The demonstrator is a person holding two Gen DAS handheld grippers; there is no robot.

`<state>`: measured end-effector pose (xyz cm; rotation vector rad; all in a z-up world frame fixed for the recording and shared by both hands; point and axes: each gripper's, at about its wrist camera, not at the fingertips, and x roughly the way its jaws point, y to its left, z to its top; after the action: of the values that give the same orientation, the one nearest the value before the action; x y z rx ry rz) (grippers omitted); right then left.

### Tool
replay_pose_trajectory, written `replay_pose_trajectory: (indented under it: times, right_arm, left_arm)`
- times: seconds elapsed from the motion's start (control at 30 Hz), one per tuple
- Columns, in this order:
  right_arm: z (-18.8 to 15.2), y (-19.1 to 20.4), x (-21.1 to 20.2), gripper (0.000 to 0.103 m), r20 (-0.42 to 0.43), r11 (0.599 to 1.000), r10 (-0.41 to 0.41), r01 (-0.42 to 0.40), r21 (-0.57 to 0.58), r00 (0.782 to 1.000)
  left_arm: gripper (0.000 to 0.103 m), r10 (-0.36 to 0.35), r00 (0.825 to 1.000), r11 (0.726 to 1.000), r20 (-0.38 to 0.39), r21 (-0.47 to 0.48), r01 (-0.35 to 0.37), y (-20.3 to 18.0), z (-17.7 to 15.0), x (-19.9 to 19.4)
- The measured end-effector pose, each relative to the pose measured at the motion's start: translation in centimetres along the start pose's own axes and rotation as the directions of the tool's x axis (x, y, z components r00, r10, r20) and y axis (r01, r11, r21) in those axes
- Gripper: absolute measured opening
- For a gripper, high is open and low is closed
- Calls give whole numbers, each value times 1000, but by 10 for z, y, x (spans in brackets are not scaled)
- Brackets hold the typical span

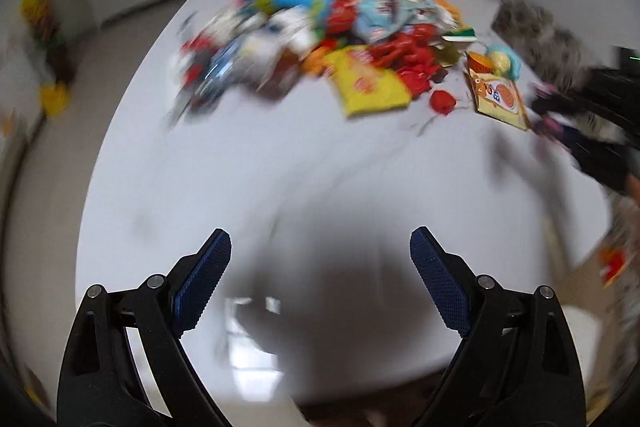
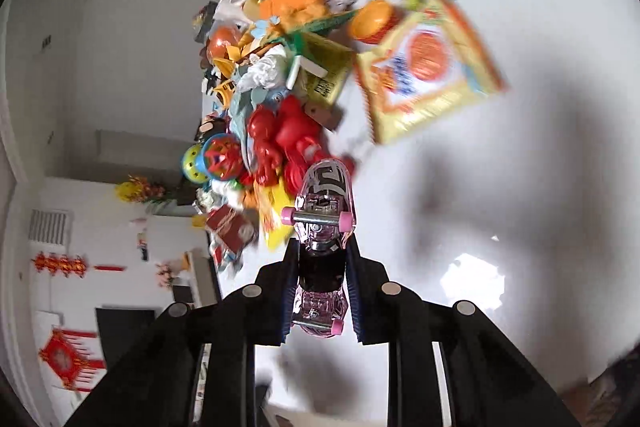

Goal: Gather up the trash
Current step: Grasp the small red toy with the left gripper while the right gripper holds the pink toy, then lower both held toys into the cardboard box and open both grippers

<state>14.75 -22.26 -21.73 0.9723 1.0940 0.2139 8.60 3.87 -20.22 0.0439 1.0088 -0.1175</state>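
A heap of colourful toys and snack wrappers [image 1: 320,39] lies on the far half of a white table [image 1: 320,179]. My left gripper [image 1: 320,247] is open and empty, held over the bare near part of the table. My right gripper [image 2: 322,247] is shut on a pink toy skateboard [image 2: 324,211], held rolled to one side above the table, next to the heap [image 2: 276,99]. A yellow snack bag with an orange picture [image 2: 424,75] lies just beyond the skateboard; it also shows in the left wrist view [image 1: 498,95]. The right gripper appears at the right edge of the left wrist view [image 1: 592,135].
A yellow wrapper [image 1: 368,83] and a small red piece [image 1: 442,102] lie at the heap's near edge. A grey patterned cloth [image 1: 536,31] sits at the table's far right. White walls and red hanging decorations [image 2: 64,355] surround the table. Both views are motion-blurred.
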Motion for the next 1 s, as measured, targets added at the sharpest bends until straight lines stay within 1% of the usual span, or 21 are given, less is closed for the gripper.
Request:
replay_pose_trajectory:
  times: [0.03,0.07,0.1,0.13,0.2,0.27,0.33,0.37,0.4,0.47,0.5,0.53,0.6,0.63,0.67,0.77,0.83,0.93,1.0]
  right_arm:
    - [-5,-6,-11,22,9,1000,0,0,9,1000]
    - [-13,-13,-28,23,34,1000,4,-5,12,999]
    - [-18,-16,-42,24,55,1000,-2,2,9,998]
    - [-23,-16,-53,24,79,1000,-17,16,4,997]
    - [-35,-29,-76,26,101,999,-43,43,1,994]
    - [-52,-47,-100,26,116,998,-60,59,9,991]
    - [-58,-59,-110,26,128,997,-77,75,15,989]
    - [-62,-63,-118,26,132,997,-79,77,23,988]
    - [-66,-66,-124,24,131,997,-72,69,27,989]
    - [-71,-73,-131,22,128,997,-71,68,27,989]
    - [-72,-74,-134,20,126,997,-72,70,17,989]
    - [-73,-74,-137,20,126,998,-65,64,6,990]
    - [-72,-73,-141,20,126,998,-63,66,-12,990]
    - [-72,-72,-143,20,123,998,-58,62,-24,991]
    - [-72,-71,-144,20,120,998,-57,61,-30,991]
    - [-70,-69,-145,20,100,996,-55,61,-58,993]
    - [-70,-66,-145,20,85,994,-57,64,-84,995]
    - [-71,-56,-142,20,51,982,-84,92,-164,995]
    - [-76,-47,-136,20,11,961,-120,119,-248,993]
  left_arm:
    - [89,8,1000,998,4,55,-8,-18,15,11]
    - [89,-9,1000,993,8,114,8,-39,29,23]
    - [89,-17,1000,990,11,141,15,-50,36,29]
    - [89,-26,1000,983,16,184,23,-70,51,41]
    - [89,0,1000,978,16,209,-4,-93,69,59]
    - [89,33,999,985,-3,170,-32,-113,91,79]
    - [89,67,997,991,-23,117,-64,-129,107,96]
    - [88,66,997,994,-49,85,-62,-134,114,106]
    - [85,66,994,997,-89,38,-63,-137,120,119]
    - [60,82,988,996,-127,-11,-84,-139,126,134]
    - [56,97,985,995,-145,-26,-101,-140,128,141]
    - [46,74,987,995,-140,-51,-82,-139,129,145]
    - [34,75,990,995,-122,-58,-82,-139,134,145]
    - [32,71,990,995,-121,-55,-78,-139,135,144]
    - [31,72,990,996,-122,-53,-78,-140,135,143]
    - [31,27,992,997,-127,-65,-36,-139,131,134]
    - [31,-8,994,998,-107,-70,1,-132,122,117]
    - [31,-79,995,995,-66,-67,74,-115,99,75]
    - [31,-120,992,991,-42,-57,118,-103,74,43]
